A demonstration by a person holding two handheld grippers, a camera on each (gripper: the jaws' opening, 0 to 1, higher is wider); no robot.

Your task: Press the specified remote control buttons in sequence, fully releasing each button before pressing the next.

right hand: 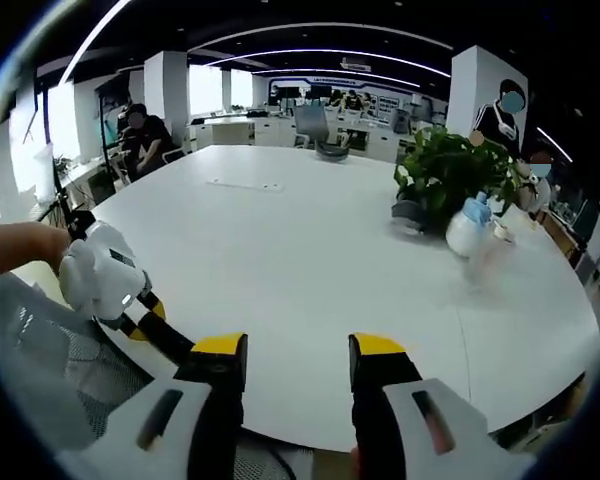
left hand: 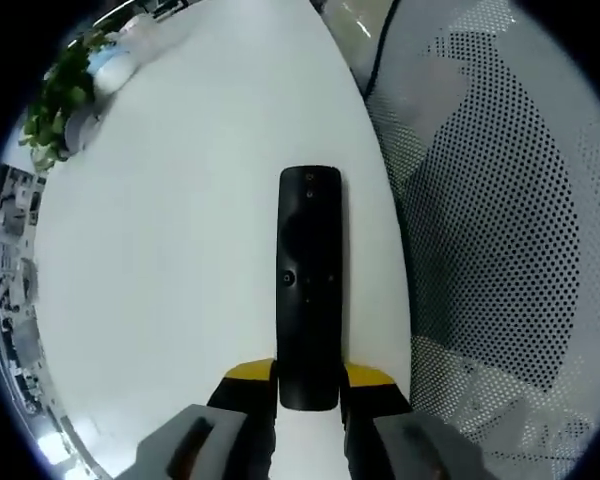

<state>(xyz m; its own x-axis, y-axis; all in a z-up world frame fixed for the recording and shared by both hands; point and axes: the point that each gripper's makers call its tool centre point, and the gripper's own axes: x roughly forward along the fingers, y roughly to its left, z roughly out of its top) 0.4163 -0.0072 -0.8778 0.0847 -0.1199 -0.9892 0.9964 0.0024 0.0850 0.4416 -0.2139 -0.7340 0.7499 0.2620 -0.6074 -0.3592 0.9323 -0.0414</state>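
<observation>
A long black remote control [left hand: 309, 290] lies lengthwise over the white table [left hand: 180, 260], its near end clamped between the yellow-tipped jaws of my left gripper [left hand: 308, 376], which is shut on it. In the right gripper view, the left gripper [right hand: 105, 280] comes in from the left over the table's near edge, held by a person's hand, with the dark remote [right hand: 170, 342] sticking out of it. My right gripper [right hand: 298, 350] hovers at the table's near edge [right hand: 310, 430], open, with nothing between its fingers.
A grey mesh chair [left hand: 500, 230] stands close by the table's edge. A potted plant [right hand: 448, 175] and a white-and-blue bottle [right hand: 470, 225] sit on the table's right side. A small white strip [right hand: 245, 185] lies farther back. People sit at desks beyond the table.
</observation>
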